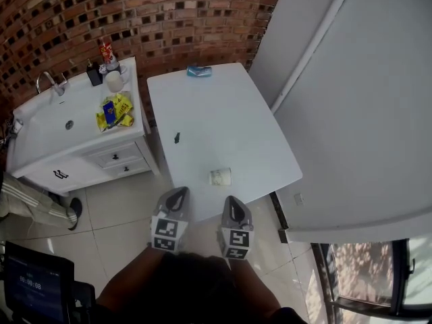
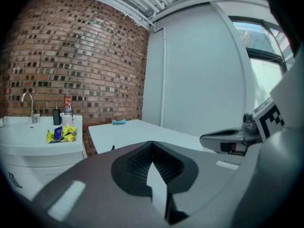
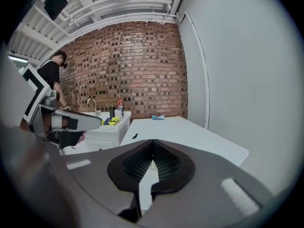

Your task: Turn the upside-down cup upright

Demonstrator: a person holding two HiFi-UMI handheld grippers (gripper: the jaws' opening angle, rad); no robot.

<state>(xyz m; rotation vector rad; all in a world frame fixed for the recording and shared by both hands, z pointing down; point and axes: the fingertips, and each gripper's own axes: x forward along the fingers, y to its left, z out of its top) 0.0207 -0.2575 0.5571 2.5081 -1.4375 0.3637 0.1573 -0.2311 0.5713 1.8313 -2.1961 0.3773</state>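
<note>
A small pale translucent cup (image 1: 220, 177) sits on the white table (image 1: 223, 113), close to its near edge. Its pose is hard to read from the head view. My left gripper (image 1: 180, 191) hangs over the floor just short of the table edge, left of the cup, with its jaws shut on nothing. Beside it, my right gripper (image 1: 233, 200) is also shut and empty, just below the cup in the head view. In the left gripper view the closed jaws (image 2: 151, 143) point over the table. The right gripper's closed jaws (image 3: 153, 141) hide the cup.
A blue object (image 1: 199, 71) lies at the table's far end and a small dark item (image 1: 177, 138) near its left side. A white sink cabinet (image 1: 67, 123) with yellow packets (image 1: 115, 111) and bottles stands left. A person's leg (image 1: 34, 204) is at far left. A white wall (image 1: 364, 113) runs along the right.
</note>
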